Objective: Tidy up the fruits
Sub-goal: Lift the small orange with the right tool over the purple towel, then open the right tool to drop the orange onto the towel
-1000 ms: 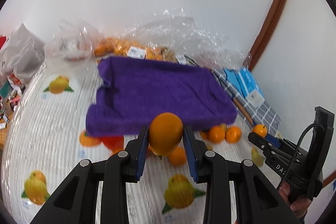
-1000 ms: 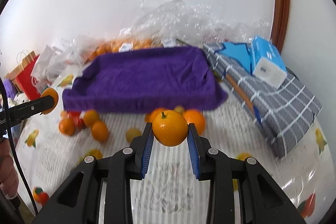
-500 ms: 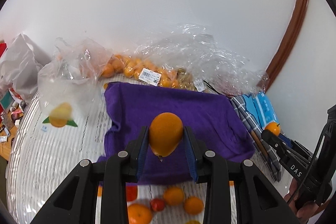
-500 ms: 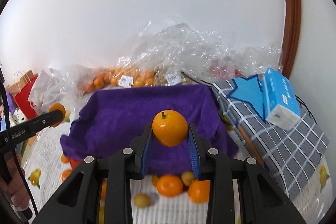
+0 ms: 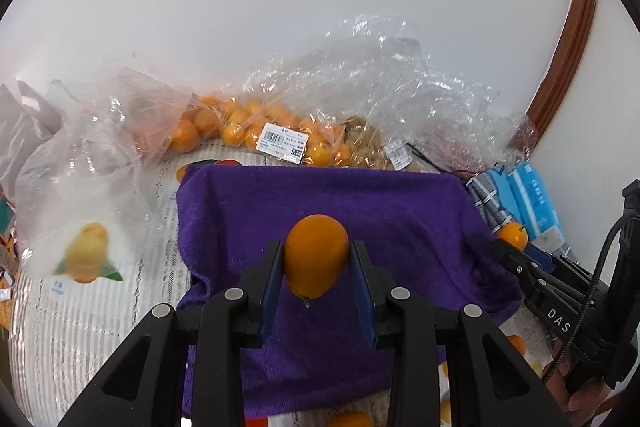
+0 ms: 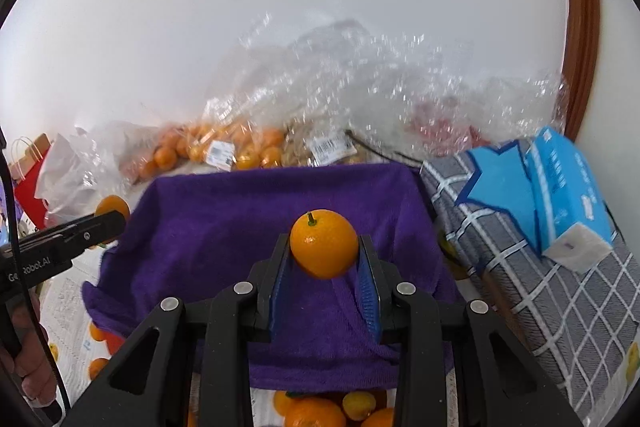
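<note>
White wall behind, and a fruit-print tablecloth (image 5: pixel 80 307) spreads under both tools, with a purple towel (image 5: pixel 400 211) laid out dead ahead of each. Left gripper (image 5: pixel 316 279) is clamped on an elongated orange fruit (image 5: pixel 316 255), its stem end pointing down, hanging above the near half of the towel. Right gripper (image 6: pixel 324 267) pinches a round orange (image 6: pixel 324 243), green stem up, also poised over the towel (image 6: pixel 224 223). So both fruits are in the air, neither touching cloth: this looks like the carry-and-place step, with the towel as the likely landing spot. Next call, as I read it: lower each fruit until it rests on the fabric, then ease the jaws apart gently, because round fruit on soft cloth may roll. Beyond the towel's far edge, clear plastic bags (image 5: pixel 360 87) hold more oranges (image 5: pixel 188 135), with white price stickers (image 5: pixel 282 143) bearing barcodes, the print too small to read. Off to the right tool's right, a blue tissue pack (image 6: pixel 560 187) sits on a grey checked cloth (image 6: pixel 560 307). Loose fruit (image 6: pixel 316 411) lies below the right gripper's fingers, on the near side of the towel. Lettering "DAS" shows on the right tool's body in the left view, "Robot.AI" on the left tool in the right view.
</note>
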Available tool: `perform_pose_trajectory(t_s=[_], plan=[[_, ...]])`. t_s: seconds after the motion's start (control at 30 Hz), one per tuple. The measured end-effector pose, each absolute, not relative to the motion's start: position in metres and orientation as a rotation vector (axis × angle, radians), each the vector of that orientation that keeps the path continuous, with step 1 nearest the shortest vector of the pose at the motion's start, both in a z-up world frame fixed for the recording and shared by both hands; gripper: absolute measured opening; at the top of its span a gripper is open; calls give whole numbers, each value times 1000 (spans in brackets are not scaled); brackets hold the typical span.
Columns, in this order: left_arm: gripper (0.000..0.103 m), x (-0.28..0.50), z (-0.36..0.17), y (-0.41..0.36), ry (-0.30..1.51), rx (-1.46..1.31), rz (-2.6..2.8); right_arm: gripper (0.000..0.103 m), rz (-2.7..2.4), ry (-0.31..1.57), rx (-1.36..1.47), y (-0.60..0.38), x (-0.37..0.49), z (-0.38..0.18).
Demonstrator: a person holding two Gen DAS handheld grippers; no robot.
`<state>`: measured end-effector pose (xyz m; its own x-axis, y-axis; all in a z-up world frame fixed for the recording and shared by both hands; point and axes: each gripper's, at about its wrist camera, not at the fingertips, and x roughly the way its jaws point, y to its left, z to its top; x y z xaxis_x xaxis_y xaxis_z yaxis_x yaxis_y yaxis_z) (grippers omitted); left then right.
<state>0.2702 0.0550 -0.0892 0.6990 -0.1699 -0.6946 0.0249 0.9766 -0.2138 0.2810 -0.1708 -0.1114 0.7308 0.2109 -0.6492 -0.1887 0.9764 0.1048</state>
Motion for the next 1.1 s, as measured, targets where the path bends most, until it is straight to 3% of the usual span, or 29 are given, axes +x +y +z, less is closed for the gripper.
perform_pose_trajectory(t_s=[0.37,1.1], plan=[[31,296,-125,56,898,-199,-105,32,221,838,47,-166,302,-148],[32,305,-148,58,1010,-169,-86,33,221,916,-4,-155,307,-169]])
